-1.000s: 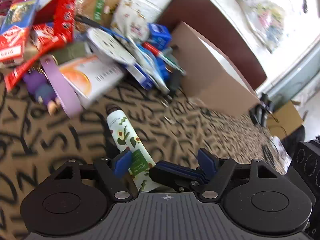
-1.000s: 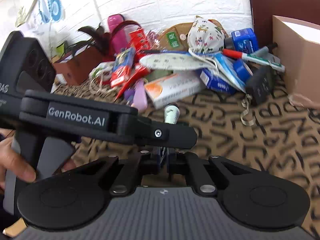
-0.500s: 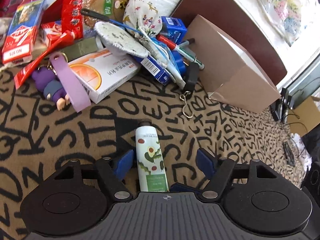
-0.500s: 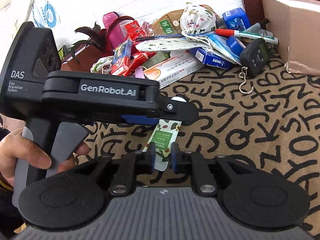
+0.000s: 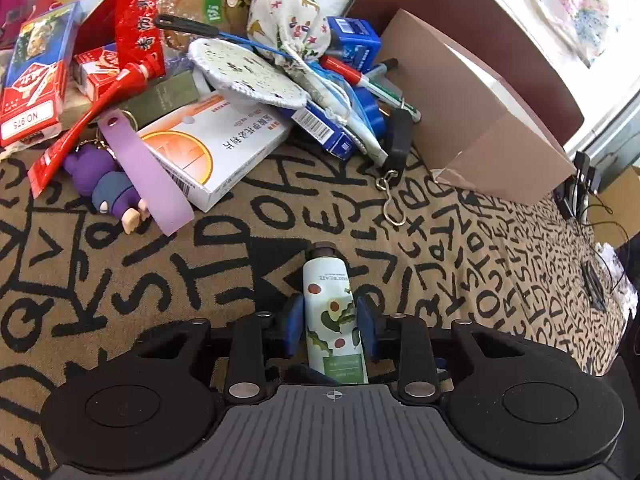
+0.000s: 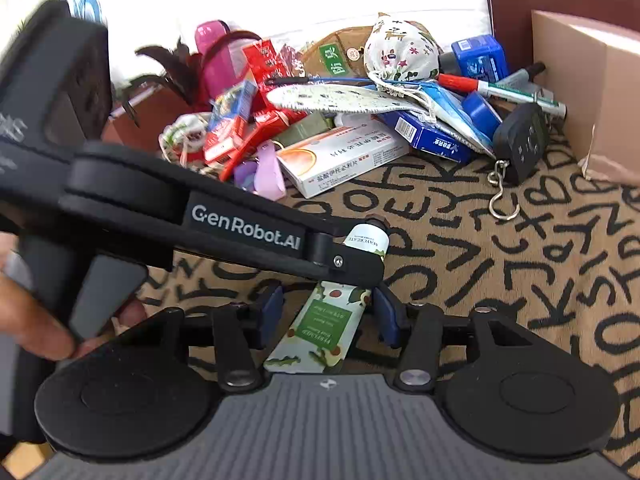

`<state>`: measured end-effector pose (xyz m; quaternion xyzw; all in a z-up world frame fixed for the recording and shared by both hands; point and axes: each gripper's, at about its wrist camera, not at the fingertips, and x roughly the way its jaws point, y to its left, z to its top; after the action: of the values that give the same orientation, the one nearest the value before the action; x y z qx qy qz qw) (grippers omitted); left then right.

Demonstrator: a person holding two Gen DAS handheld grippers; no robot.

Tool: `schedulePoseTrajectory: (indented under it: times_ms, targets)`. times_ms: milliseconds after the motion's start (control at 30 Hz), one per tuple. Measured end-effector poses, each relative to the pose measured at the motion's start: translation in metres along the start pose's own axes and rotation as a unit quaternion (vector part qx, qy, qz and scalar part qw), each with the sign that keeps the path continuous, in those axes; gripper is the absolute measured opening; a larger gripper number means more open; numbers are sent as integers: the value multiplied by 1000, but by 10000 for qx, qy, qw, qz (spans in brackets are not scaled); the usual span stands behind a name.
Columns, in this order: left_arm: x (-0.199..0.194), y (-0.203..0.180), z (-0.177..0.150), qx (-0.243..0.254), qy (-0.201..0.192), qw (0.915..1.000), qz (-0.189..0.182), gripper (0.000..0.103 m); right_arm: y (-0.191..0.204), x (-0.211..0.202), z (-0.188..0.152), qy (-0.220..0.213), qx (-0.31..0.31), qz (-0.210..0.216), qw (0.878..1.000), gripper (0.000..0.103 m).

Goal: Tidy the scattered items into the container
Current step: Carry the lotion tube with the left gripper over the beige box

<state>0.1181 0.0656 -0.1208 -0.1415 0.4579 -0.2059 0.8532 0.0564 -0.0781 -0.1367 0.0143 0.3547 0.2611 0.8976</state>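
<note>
A white hand cream tube (image 5: pixel 332 312) with avocado print and a dark cap lies on the lettered cloth. My left gripper (image 5: pixel 330 328) is shut on the tube, blue pads pressing both its sides. In the right wrist view the tube (image 6: pixel 324 332) lies between the spread pads of my open right gripper (image 6: pixel 326 316), with the left gripper's body (image 6: pixel 240 232) crossing above it. The brown cardboard box (image 5: pixel 480 120) stands open at the right, also seen in the right wrist view (image 6: pixel 592 92).
A heap of scattered items lies at the back: a white-orange medicine box (image 5: pixel 216 148), a printed cloth pouch (image 5: pixel 292 12), red packets (image 5: pixel 132 20), a purple keychain figure (image 5: pixel 108 188), markers (image 5: pixel 368 80), a black scale with a hook (image 5: pixel 396 152). A dark chair back (image 5: pixel 460 8) stands behind the box.
My left gripper has closed its pads onto the tube. My right gripper has opened from shut, and its pads now straddle the tube's lower end.
</note>
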Motion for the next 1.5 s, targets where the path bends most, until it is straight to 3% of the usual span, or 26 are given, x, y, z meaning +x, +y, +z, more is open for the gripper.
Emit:
schedulePoseTrajectory:
  times_ms: [33, 200, 333, 467, 567, 633, 867, 1267, 1500]
  targets:
    - [0, 0, 0, -21, -1, 10000, -14, 45, 3, 0, -1, -7, -117, -94, 9999, 48]
    - [1, -3, -2, 19, 48, 10000, -75, 45, -1, -8, -4, 48, -167, -96, 9998, 45]
    - [3, -5, -4, 30, -51, 9999, -88, 54, 0, -7, -4, 67, -149, -98, 9998, 47]
    - [3, -9, -6, 147, -87, 9998, 34, 44, 1, -8, -6, 33, -195, -113, 9997, 45]
    - [-3, -8, -8, 18, -74, 10000, 19, 41, -4, -16, -7, -8, -52, -21, 10000, 37]
    - [-7, -12, -10, -14, -115, 9999, 18, 41, -8, -24, -7, -55, 33, 40, 10000, 26]
    - [-17, -41, -3, 119, -356, 9992, -160, 42, -22, -56, -1, -378, 103, 0, 9992, 18]
    - [-29, -135, 83, 779, -1092, 9882, -746, 42, -78, -117, 67, -1548, -53, -507, 9866, 17]
    - [1, -195, 149, 1200, -1320, 9803, -853, 43, -132, -130, 120, -1903, -118, -951, 9770, 17]
